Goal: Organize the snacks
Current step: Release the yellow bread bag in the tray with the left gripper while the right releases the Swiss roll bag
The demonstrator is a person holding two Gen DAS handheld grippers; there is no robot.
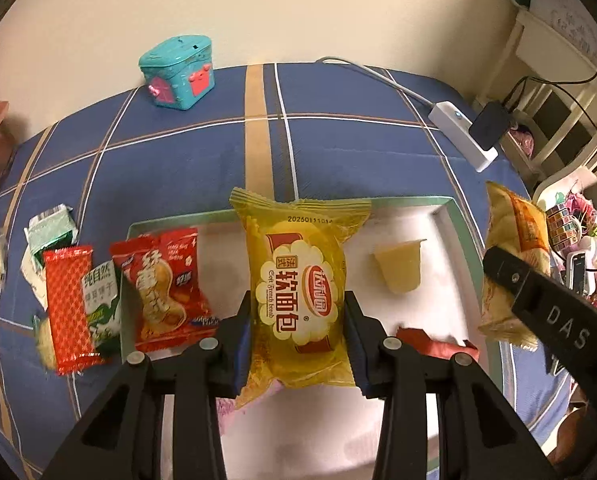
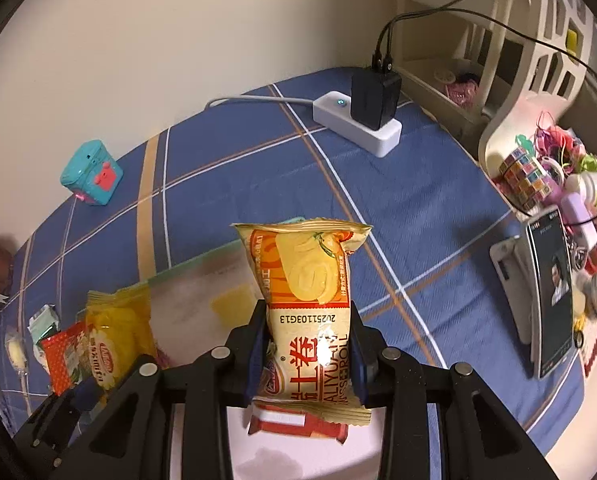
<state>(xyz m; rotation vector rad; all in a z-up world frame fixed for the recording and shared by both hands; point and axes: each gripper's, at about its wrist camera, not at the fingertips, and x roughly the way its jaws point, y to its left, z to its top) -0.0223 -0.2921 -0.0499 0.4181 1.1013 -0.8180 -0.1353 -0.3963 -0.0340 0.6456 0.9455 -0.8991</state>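
My left gripper is shut on a yellow soft-bread packet, held above the white tray with a green rim. My right gripper is shut on an orange-yellow Swiss roll packet; in the left wrist view that packet hangs at the tray's right edge. A jelly cup and a red peanut packet lie in the tray. A red packet and green-white packets lie left of the tray.
A teal toy box stands at the far side of the blue plaid cloth. A white power strip with a black charger lies far right. A phone and a cluttered shelf are at the right.
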